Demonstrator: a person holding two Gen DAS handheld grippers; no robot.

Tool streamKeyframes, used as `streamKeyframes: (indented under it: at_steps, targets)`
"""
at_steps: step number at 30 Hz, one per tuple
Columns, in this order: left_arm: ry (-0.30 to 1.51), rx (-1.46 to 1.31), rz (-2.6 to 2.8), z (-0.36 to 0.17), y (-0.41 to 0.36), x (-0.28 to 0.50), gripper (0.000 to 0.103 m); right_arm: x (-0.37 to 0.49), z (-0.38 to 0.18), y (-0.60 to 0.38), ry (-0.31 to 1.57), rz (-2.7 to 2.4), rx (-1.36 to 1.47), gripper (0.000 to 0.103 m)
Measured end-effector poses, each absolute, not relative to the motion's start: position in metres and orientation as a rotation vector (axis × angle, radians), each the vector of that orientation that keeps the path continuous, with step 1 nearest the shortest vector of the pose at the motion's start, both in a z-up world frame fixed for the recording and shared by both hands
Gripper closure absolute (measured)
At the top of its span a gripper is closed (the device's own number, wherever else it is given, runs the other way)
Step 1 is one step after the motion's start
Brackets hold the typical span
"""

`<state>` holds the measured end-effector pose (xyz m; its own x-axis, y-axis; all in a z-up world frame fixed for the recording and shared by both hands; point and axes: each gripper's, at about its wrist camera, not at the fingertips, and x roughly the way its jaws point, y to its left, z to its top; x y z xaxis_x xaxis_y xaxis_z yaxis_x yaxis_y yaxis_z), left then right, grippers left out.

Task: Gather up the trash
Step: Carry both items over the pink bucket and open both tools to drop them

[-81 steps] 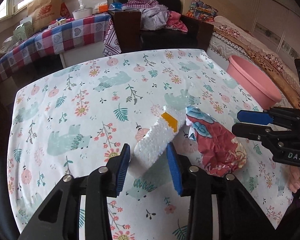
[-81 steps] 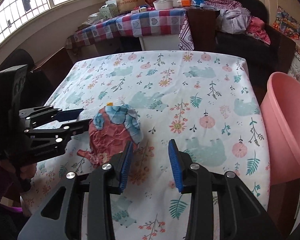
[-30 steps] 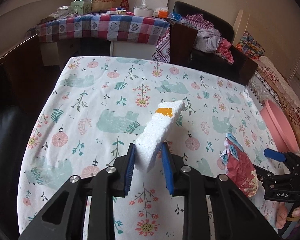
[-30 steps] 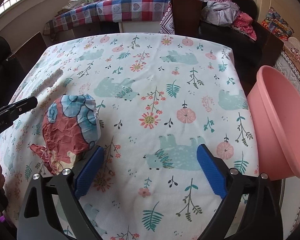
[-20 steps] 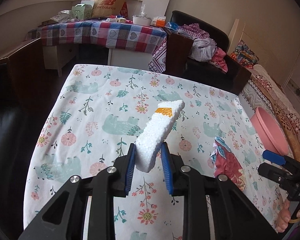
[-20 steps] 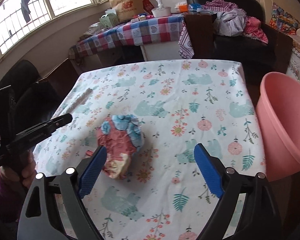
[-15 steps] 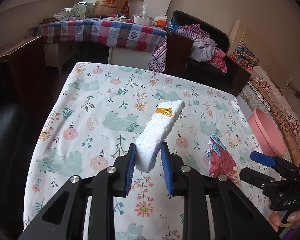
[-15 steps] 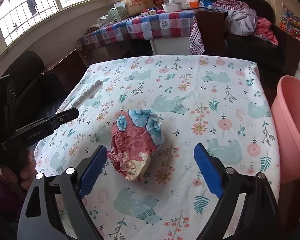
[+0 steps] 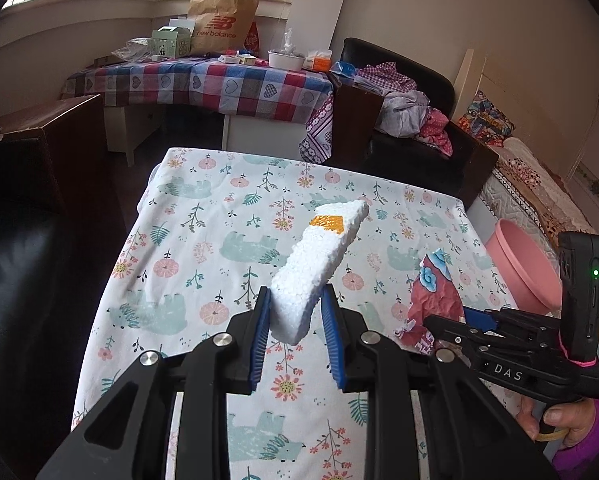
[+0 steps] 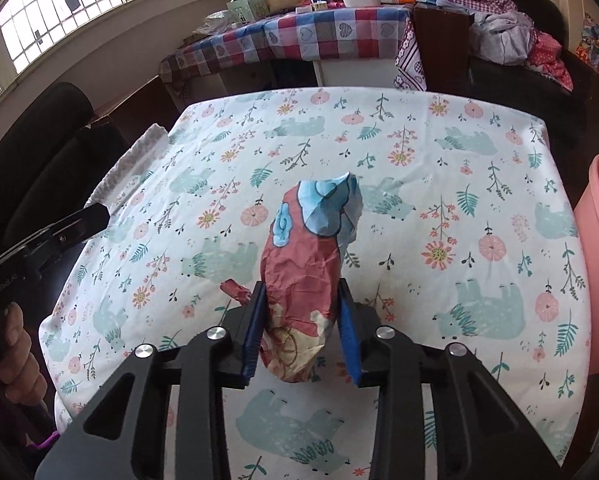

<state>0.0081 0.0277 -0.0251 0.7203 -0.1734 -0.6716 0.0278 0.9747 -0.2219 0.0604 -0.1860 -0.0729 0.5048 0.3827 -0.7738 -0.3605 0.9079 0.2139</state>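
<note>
Above the table (image 9: 187, 248), the left gripper (image 9: 295, 332) clamps a white foam slab (image 9: 317, 260), orange-patched, pointing toward one o'clock, while the right gripper (image 10: 301, 330) clamps a crumpled red-and-blue wrapper (image 10: 307, 256) pointing toward twelve.

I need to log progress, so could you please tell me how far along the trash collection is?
Both pieces are picked up, neither is binned. The left tool is shut on the foam block, raised above the table. The right tool is shut on the crumpled paper; whether it is off the cloth is unclear. Left to do: carry both to the pink basin beside the table, presumably the bin, and drop them in.
</note>
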Motion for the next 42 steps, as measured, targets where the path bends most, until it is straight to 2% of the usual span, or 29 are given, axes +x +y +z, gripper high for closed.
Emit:
streamKeyframes:
  at_steps: [8,24,34,42]
  targets:
    - [0.721,-0.174,-0.127,-0.005,0.002,0.009,0.078,0.038,-0.029,-0.218,0.757,0.430,0.033,0.069]
    - [0.664,-0.077,-0.313,0.022,-0.112,0.050,0.078,0.020,-0.006,-0.351,0.624,0.210,0.186,0.069]
    - [0.690,0.001,-0.524,0.014,-0.225,0.083,0.078,0.015,-0.014,-0.469,0.636,-0.060,0.285,0.069]
    - [0.725,0.071,-0.659,0.002,-0.313,0.103,0.078,0.037,-0.039,-0.498,0.691,-0.098,0.340,0.069]
